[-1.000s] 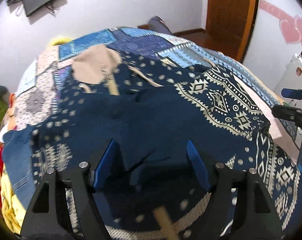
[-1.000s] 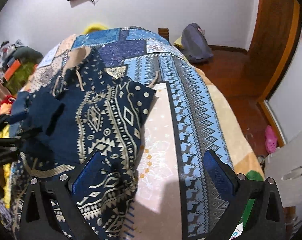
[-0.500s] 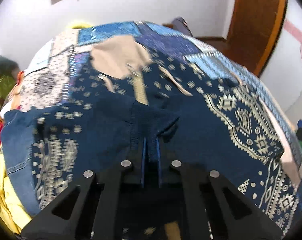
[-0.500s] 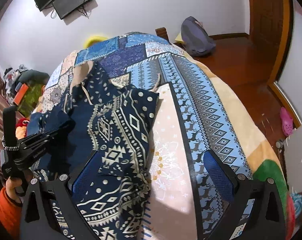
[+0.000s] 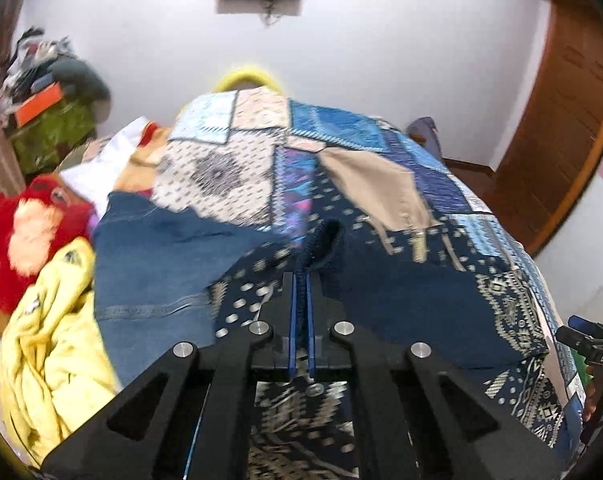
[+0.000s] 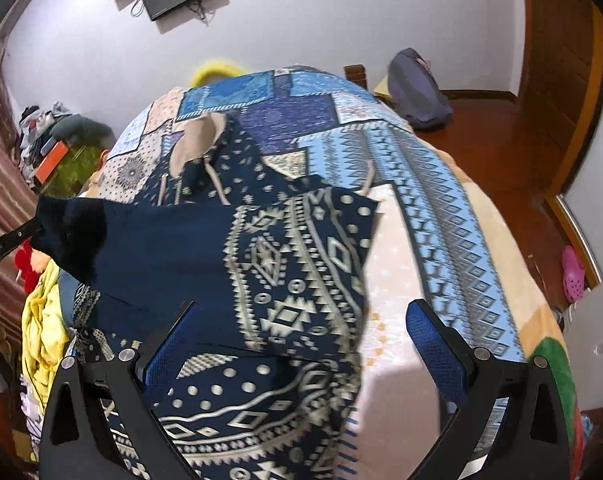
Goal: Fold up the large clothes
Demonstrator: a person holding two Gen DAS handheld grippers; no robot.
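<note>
Clearly the left gripper is clamped on the ribbed dark cuff of the navy patterned hoodie, a loop of knit bulging out just past its blue pads. That hoodie lies spread over the patchwork bedspread, its beige-lined hood toward the far wall, its hem nearest the cameras. From the right wrist view the sleeve hangs lifted off the body of the hoodie, stretched out toward the left gripper at the frame's left edge.

The right gripper stands wide with nothing between its pads; one finger sits over the hoodie's patterned front, the other over the pale blanket beside the hoodie.

My read is that the sleeve is being carried for a fold across the chest. The hold is on a thin pinch of cuff only, so a hard pull could slide the knit out of the pads and drop the sleeve short. With nothing pinning the hoodie, dragging the sleeve may also shift the whole body and rumple the front. The blue jeans and yellow garment lie just beside the hoodie on the sleeve's side and could snag.
</note>
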